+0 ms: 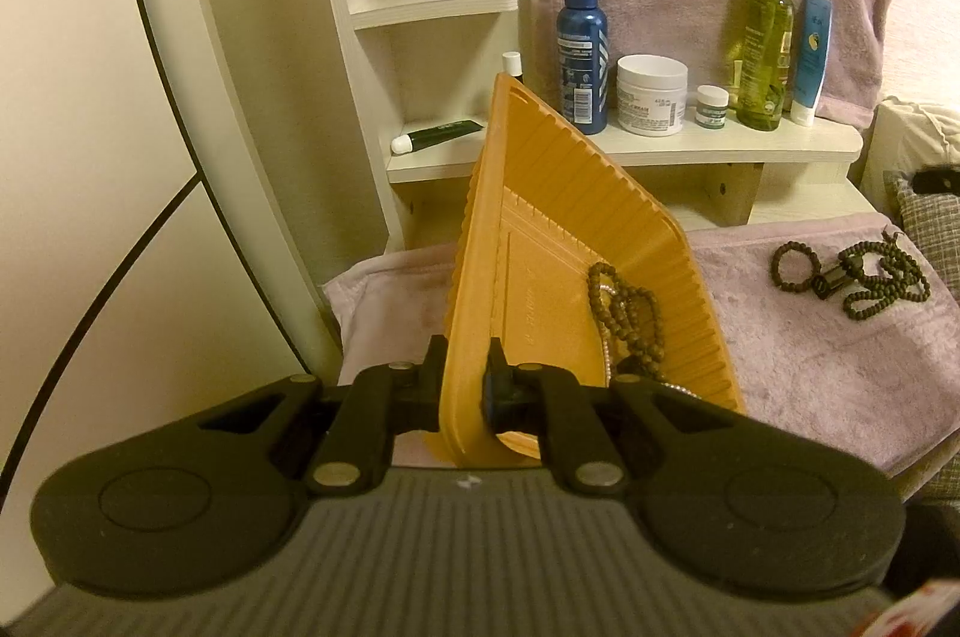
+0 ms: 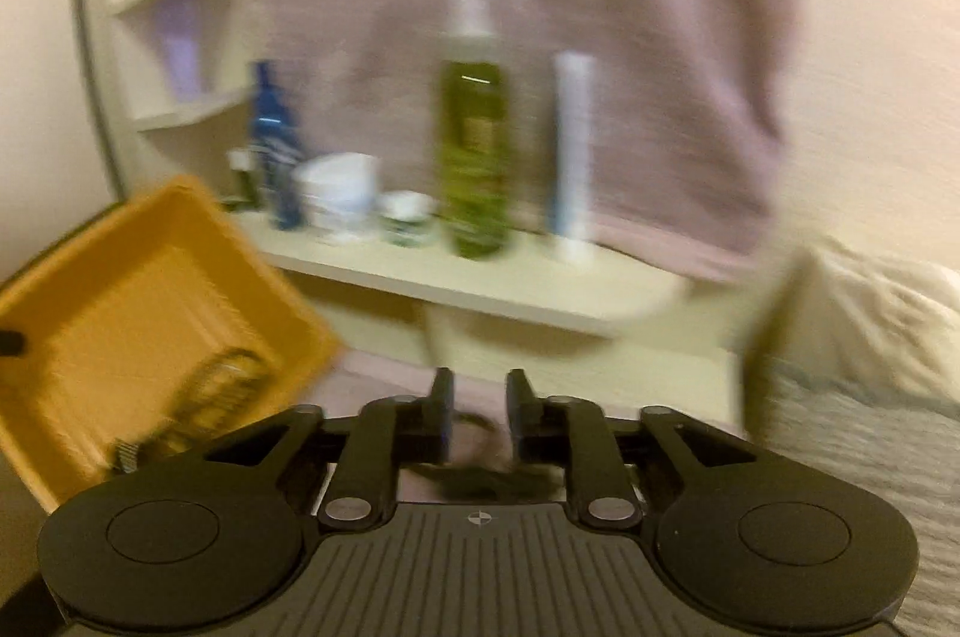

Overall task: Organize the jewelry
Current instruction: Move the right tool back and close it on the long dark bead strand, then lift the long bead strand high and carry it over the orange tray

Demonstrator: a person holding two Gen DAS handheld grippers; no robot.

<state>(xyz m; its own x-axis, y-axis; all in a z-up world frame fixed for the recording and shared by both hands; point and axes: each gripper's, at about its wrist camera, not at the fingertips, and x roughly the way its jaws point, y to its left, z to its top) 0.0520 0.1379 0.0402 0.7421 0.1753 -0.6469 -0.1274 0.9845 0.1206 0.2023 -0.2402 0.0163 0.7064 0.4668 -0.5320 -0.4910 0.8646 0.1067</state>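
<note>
We had the left tool (image 1: pixel 465 385) clenched on the rim of the ribbed orange plastic tray (image 1: pixel 576 241), tilted up on edge, with brown bead strands (image 1: pixel 627 319) lying in its lower corner. More dark bead bracelets (image 1: pixel 852 277) lay apart on the mauve towel (image 1: pixel 810 355). Our right tool (image 2: pixel 477 415) was released, jaws apart, nothing pressed between them; that view was blurred.

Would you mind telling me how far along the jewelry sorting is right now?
Done: some bead strands already lie in the orange tray. In hand: the left gripper holds that tray tilted by its rim; the right gripper is open and empty. Left: more dark beads on the pink towel.
</note>
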